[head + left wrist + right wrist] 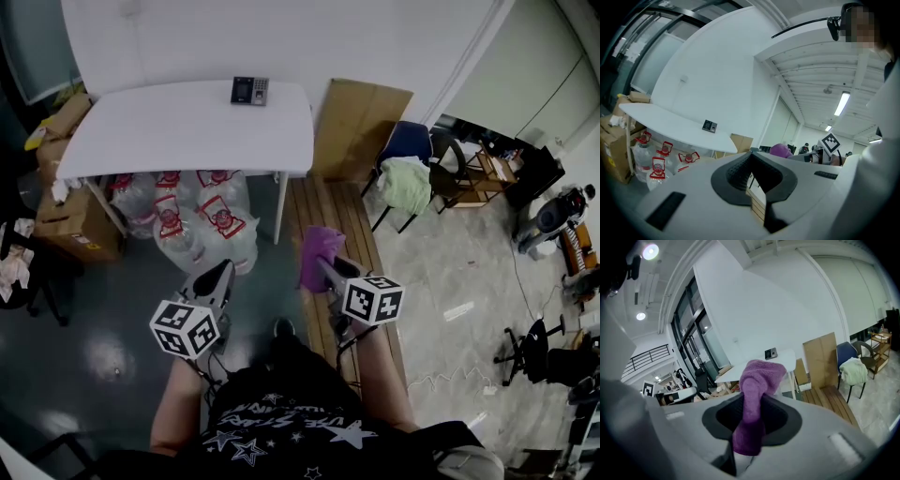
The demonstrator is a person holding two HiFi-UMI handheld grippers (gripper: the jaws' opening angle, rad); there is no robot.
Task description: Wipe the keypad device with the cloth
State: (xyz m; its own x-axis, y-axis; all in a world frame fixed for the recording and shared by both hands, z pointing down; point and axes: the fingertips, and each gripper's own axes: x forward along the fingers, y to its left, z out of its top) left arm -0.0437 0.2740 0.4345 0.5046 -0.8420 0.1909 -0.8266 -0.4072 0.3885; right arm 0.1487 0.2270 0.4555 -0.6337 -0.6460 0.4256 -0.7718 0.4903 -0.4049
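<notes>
The left gripper (751, 161) is holding its ribbed dark jaws pressed together on nothing. Ahead, the small dark rectangular keypad device (249, 90) is lying flat at the far edge of the smooth white rounded table (141, 141), long axis running left to right along the wall. The right gripper (749, 405) is pinching a fuzzy purple terry cloth (757, 378), which is standing lengthwise up from its jaws.

No legible text, shirt lettering (281, 413) and bottle labels (221, 217) too blurred

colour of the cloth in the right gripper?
Purple. The cloth shows best in the right gripper view, pinched between the jaws.
</notes>
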